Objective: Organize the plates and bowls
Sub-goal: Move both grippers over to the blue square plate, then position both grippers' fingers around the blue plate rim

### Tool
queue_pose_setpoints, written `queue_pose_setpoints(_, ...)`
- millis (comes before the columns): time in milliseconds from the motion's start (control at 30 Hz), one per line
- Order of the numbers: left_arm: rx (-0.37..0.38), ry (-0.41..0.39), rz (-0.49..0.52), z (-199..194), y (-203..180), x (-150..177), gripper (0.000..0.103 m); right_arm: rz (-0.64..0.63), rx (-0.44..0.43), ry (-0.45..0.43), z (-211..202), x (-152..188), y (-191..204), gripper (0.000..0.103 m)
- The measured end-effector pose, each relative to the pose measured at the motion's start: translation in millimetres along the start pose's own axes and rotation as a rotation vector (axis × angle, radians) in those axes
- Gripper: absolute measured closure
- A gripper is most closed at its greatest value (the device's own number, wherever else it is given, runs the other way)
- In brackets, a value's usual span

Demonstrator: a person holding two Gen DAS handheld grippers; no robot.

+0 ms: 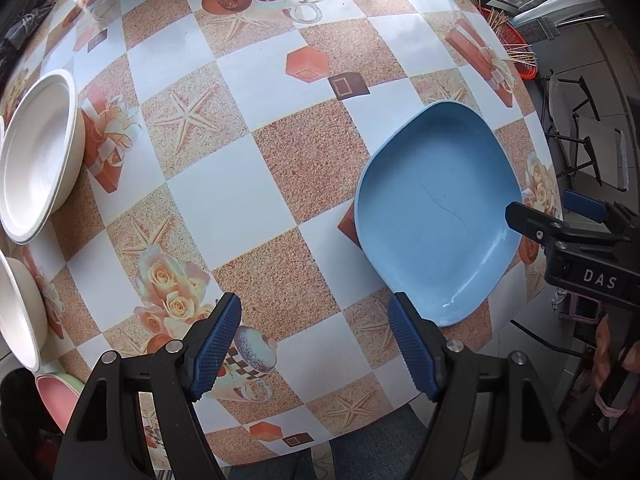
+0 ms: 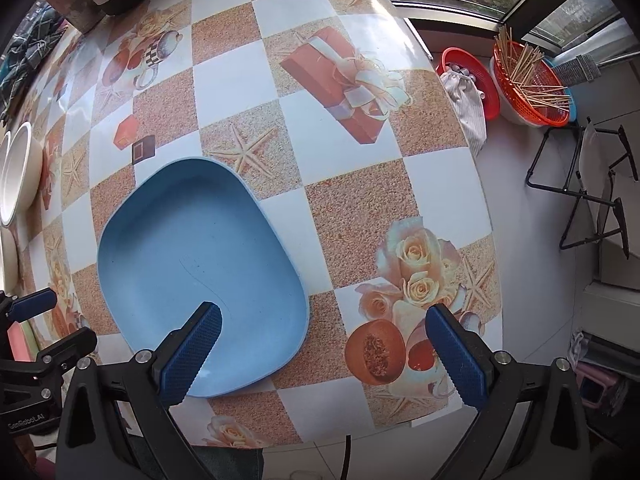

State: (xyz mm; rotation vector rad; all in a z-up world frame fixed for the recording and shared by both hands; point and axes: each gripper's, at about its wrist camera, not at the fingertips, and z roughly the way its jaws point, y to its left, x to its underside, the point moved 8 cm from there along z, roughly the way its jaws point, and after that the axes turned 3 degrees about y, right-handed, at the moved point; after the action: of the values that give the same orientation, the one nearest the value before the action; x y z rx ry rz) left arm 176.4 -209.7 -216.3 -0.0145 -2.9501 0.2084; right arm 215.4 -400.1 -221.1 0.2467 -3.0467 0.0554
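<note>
Two white bowls [image 1: 38,152] sit at the far left of the worktop [image 1: 224,200] in the left wrist view, with a third pale rim [image 1: 16,312] below them and a pink dish [image 1: 56,400] at the near edge, while the blue plate [image 1: 436,216] lies flat toward the right, close to the worktop's edge. The left gripper [image 1: 314,344] hangs over bare cloth with its jaws wide apart and nothing between them; its right pad sits just beside the plate's near rim, so a careless drop could, I judge, knock the plate sideways toward the edge. The right gripper [image 1: 560,220] shows at the plate's far side, so the two tools may crowd each other. From the right wrist view, the right gripper [image 2: 324,352] is also spread wide and empty, its left finger [image 2: 192,356] over the blue plate's [image 2: 200,256] inner floor and the other over the printed cloth. The rim is shallow and the cloth looks slick, so a pinch taken too high could slide off or tip the plate. Beyond the worktop stand a red basket [image 2: 468,76] with a cloth and an orange basket [image 2: 528,84] of sticks, both well apart; the white bowl [image 2: 20,176] sits at the far left, with open cloth between it and the plate.
</note>
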Motion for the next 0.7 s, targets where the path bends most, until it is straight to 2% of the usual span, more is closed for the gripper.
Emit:
queue_pose_setpoints(167,-0.001,0.009,-0.015,12,-15,-14,0.024,-0.05,0.016,-0.002,5,-11,2,0.0)
queue_pose_setpoints(333,-0.072,0.016,0.012,28,-28,-27,0.024,-0.111,0.031,0.008,12,-21,11,0.0)
queue_pose_setpoints(467,-0.095,0.03,-0.002,38,-30,-34,0.024,-0.134,0.072,0.011,19,-30,14,0.0)
queue_pose_setpoints(600,-0.13,0.024,-0.002,46,-34,-45,0.023,-0.152,0.051,0.032,28,-32,24,0.0)
queue_pose_setpoints(700,-0.162,0.0,0.043,46,-39,-50,0.022,-0.173,0.046,0.057,37,-28,32,0.0)
